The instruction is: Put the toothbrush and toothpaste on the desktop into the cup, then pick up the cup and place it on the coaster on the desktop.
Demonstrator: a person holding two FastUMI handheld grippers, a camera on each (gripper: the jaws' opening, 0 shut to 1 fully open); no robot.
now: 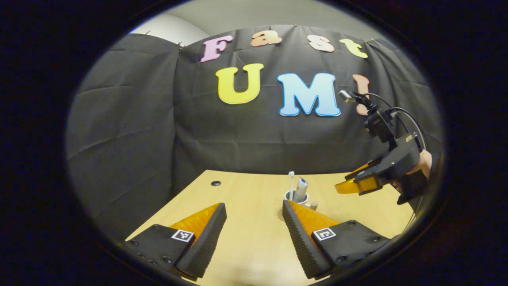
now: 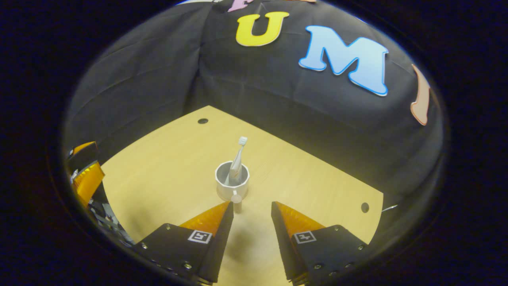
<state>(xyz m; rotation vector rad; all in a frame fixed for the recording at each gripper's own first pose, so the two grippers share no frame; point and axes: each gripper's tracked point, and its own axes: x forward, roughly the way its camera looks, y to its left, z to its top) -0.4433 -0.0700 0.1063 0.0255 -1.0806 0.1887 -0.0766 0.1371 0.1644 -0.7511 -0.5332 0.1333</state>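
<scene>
Small white round cup (image 2: 232,183) holding toothbrush (image 2: 238,157) and toothpaste tube (image 1: 301,189): light, rigid, top-heavy. Best gripped across the wall. Both grippers' fingers spread, empty.

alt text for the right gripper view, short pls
A white cup stands on a wooden desktop, holding a toothbrush that leans bristles-up beside a toothpaste tube. The right gripper hangs open just short of the cup, its orange-and-black fingers framing the cup's small wooden handle. The left gripper shows at the left edge.
</scene>
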